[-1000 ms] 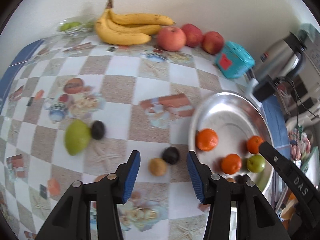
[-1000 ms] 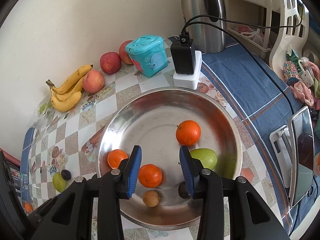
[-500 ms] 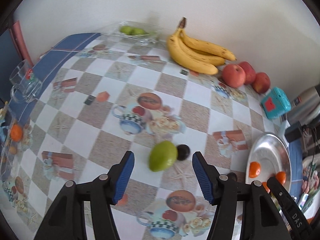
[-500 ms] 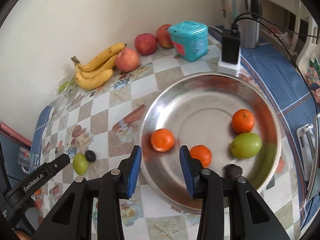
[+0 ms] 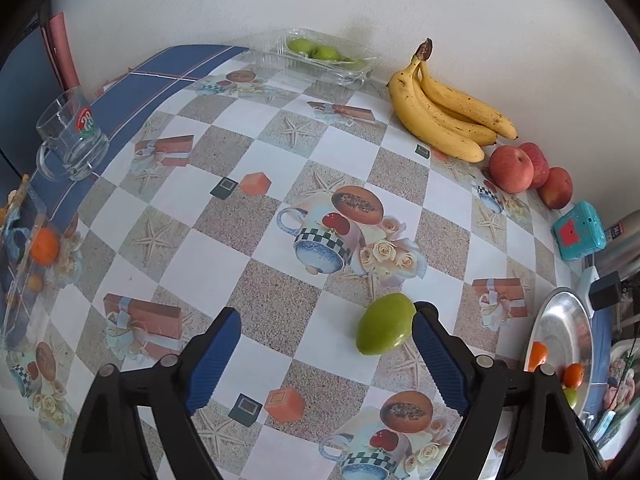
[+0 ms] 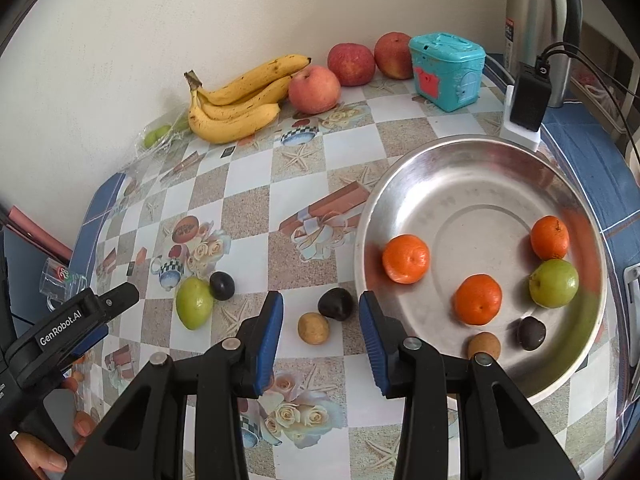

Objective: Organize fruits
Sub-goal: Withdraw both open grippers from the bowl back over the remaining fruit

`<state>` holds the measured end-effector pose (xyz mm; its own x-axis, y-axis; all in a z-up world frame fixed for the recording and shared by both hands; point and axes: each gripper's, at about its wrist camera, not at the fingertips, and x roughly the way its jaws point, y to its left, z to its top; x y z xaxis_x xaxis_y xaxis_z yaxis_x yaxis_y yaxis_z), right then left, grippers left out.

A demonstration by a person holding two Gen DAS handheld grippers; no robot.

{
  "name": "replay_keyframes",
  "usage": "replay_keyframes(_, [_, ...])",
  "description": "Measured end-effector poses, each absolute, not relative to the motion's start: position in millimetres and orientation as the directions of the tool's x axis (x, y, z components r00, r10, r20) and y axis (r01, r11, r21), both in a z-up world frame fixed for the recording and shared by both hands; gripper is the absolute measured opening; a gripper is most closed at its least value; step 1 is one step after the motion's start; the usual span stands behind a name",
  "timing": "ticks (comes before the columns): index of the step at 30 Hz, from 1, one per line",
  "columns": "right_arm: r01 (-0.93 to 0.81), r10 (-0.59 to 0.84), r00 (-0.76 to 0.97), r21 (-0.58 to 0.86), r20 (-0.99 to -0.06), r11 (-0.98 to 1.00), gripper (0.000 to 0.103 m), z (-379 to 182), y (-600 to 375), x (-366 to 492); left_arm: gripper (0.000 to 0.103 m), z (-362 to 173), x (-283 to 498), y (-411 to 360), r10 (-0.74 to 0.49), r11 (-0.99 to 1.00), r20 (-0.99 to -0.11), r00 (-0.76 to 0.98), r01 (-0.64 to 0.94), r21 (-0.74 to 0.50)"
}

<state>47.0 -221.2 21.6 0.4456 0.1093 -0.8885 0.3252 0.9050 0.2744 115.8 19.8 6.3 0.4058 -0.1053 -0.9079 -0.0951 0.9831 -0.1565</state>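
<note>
The left gripper (image 5: pixel 326 344), black with ribbed blue pads, has its jaws opening wide above a glossy checked tablecloth (image 5: pixel 276 308) printed with starfish, teapots and roses; a smooth, oval green fruit (image 5: pixel 385 324) lies on the cloth between the pads, close against the right one, which does not press on it. The right gripper (image 6: pixel 321 330), of the same make, holds its jaws partly spread and pinches nothing; beyond its tips sit a matte tan round fruit (image 6: pixel 313 328) and a shiny dark plum (image 6: pixel 335 303), touching each other and just beside the rim of a round, brushed steel dish (image 6: pixel 472 168). Only the right wrist view shows the dish's contents fully: three dimpled oranges (image 6: pixel 405 259), a round green fruit (image 6: pixel 554 282), a dark plum and a tan fruit. It also shows a second dark plum (image 6: pixel 221 285) touching the oval green fruit, which the left pad hides in the left view, and a hand (image 6: pixel 44 456) at the lower left. Only the left wrist view shows a clear glass mug (image 5: pixel 72 136) on blue cloth and a clear plastic tray (image 5: pixel 320 60) of green fruit by the wall. Both show speckled yellow bananas (image 5: pixel 444 116), red apples (image 5: pixel 512 168) and a teal plastic box (image 5: pixel 578 236).
</note>
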Motion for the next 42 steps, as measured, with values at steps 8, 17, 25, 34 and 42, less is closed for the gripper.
replay_keyframes(8, [0.318, 0.102, 0.421, 0.252, -0.901, 0.914, 0.051, 12, -206, 55, 0.098, -3, 120, 26, -0.112, 0.981, -0.916, 0.385, -0.104, -0.163])
replay_keyframes(17, [0.292, 0.084, 0.405, 0.215, -0.911, 0.932, 0.064, 6, -187, 62, 0.102, -7, 123, 33, -0.126, 0.980, -0.916, 0.382, -0.093, -0.174])
replay_keyframes(25, [0.275, 0.066, 0.408, 0.191, -0.910, 0.942, 0.083, 5, -177, 66, 0.103, -6, 124, 35, -0.137, 0.981, -0.913, 0.384, -0.075, -0.179])
replay_keyframes(34, [0.275, 0.067, 0.432, 0.202, -0.899, 0.940, 0.091, 8, -175, 67, 0.103, -4, 124, 33, -0.175, 0.976, -0.901, 0.398, -0.053, -0.213])
replay_keyframes(42, [0.291, 0.094, 0.415, 0.230, -0.905, 0.929, 0.091, 5, -180, 66, 0.103, -10, 126, 27, -0.205, 0.973, -0.906, 0.371, -0.025, -0.231])
